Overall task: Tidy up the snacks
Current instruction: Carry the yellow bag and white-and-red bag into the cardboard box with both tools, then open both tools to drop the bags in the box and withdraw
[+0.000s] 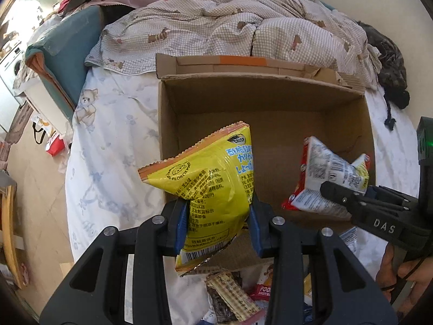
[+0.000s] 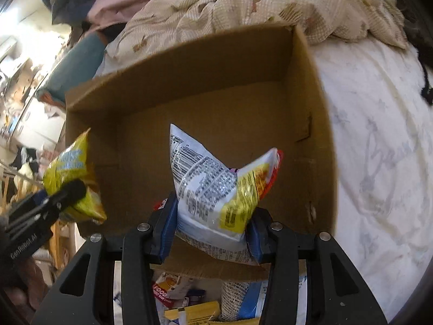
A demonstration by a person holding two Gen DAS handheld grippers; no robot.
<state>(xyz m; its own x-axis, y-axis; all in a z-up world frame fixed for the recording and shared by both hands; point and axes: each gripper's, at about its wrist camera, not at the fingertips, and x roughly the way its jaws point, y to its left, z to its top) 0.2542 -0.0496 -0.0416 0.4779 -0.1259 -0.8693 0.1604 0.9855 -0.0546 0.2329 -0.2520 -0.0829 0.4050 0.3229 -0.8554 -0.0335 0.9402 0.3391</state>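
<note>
My left gripper [image 1: 217, 224] is shut on a yellow snack bag [image 1: 211, 178], held over the near left part of an open cardboard box [image 1: 270, 124] on the bed. My right gripper [image 2: 209, 230] is shut on a white, red and yellow snack bag [image 2: 216, 189] over the box's near edge. In the left wrist view the right gripper [image 1: 335, 192] comes in from the right with its bag [image 1: 324, 173]. From the right wrist camera the left gripper [image 2: 67, 192] and the yellow bag [image 2: 71, 178] appear blurred at the left. The box interior looks bare.
Several loose snack packets [image 1: 232, 295] lie on the white sheet [image 1: 113, 140] in front of the box, also seen as packets [image 2: 189, 298] below my right gripper. A checked quilt [image 1: 230, 27] is bunched behind the box. The bed's edge and floor [image 1: 35, 178] are at the left.
</note>
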